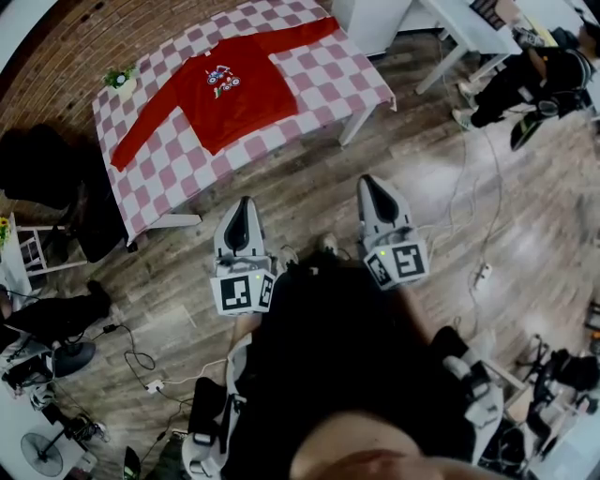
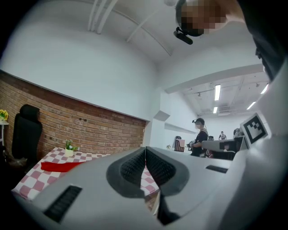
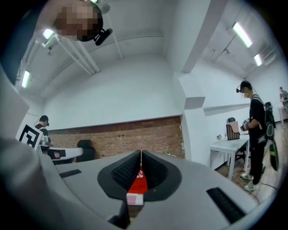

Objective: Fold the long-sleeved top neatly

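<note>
The red long-sleeved top (image 1: 234, 89) lies spread flat on the pink-and-white checkered table (image 1: 356, 80), sleeves stretched out to both sides, a small print on its chest. My left gripper (image 1: 245, 202) and right gripper (image 1: 367, 180) hover level over the wooden floor, short of the table's near edge, touching nothing. Both are shut and empty. In the left gripper view the left gripper (image 2: 145, 151) has its jaws together, and one red sleeve (image 2: 60, 166) shows on the table at left. In the right gripper view the right gripper (image 3: 141, 155) is shut, with the red top (image 3: 136, 182) visible beyond in the notch below the tips.
A small potted plant (image 1: 120, 77) stands at the table's far left corner. A black office chair (image 1: 42, 169) sits left of the table. White desks (image 1: 459, 28) and a person (image 1: 525, 75) are at the upper right. Cables and a power strip (image 1: 482, 274) lie on the floor.
</note>
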`<state>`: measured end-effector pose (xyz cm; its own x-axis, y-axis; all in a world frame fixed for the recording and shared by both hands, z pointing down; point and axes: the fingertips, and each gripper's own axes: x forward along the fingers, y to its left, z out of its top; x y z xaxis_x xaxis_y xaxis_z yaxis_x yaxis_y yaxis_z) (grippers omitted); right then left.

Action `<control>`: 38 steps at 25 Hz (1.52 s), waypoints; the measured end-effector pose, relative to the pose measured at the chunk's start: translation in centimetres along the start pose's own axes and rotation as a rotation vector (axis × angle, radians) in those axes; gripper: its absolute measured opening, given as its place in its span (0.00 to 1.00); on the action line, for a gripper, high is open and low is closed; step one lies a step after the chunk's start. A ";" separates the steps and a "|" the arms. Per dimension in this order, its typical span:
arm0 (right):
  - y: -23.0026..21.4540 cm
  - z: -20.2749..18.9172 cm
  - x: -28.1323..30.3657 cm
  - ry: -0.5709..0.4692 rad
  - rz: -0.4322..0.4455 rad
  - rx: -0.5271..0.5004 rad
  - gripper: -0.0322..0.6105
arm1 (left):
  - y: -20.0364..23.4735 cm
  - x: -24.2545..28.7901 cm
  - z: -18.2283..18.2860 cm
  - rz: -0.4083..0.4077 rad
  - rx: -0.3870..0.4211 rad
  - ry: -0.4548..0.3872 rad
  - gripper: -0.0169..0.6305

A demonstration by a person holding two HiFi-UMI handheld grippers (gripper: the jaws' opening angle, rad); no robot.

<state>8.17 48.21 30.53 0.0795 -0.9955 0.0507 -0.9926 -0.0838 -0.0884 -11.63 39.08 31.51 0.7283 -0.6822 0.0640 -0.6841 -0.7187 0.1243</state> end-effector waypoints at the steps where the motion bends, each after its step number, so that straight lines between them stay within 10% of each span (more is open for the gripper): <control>1: 0.1 0.4 0.0 -0.019 0.000 0.000 0.06 | 0.2 -0.1 0.1 0.001 0.000 -0.002 0.04; 5: 0.5 -2.0 1.2 0.064 0.006 0.075 0.29 | 1.1 -0.7 -0.4 0.002 -0.006 0.005 0.04; 22: 2.5 -4.8 3.0 0.106 -0.087 0.117 0.30 | 3.4 -0.9 -2.7 -0.090 -0.036 0.041 0.04; 38: -8.7 -4.0 17.4 0.121 -0.035 0.131 0.30 | 3.2 18.0 -1.0 -0.076 -0.007 0.053 0.04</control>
<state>17.82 31.76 36.11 0.0938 -0.9801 0.1751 -0.9683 -0.1307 -0.2130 -0.66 24.67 34.06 0.7795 -0.6172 0.1066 -0.6264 -0.7672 0.1380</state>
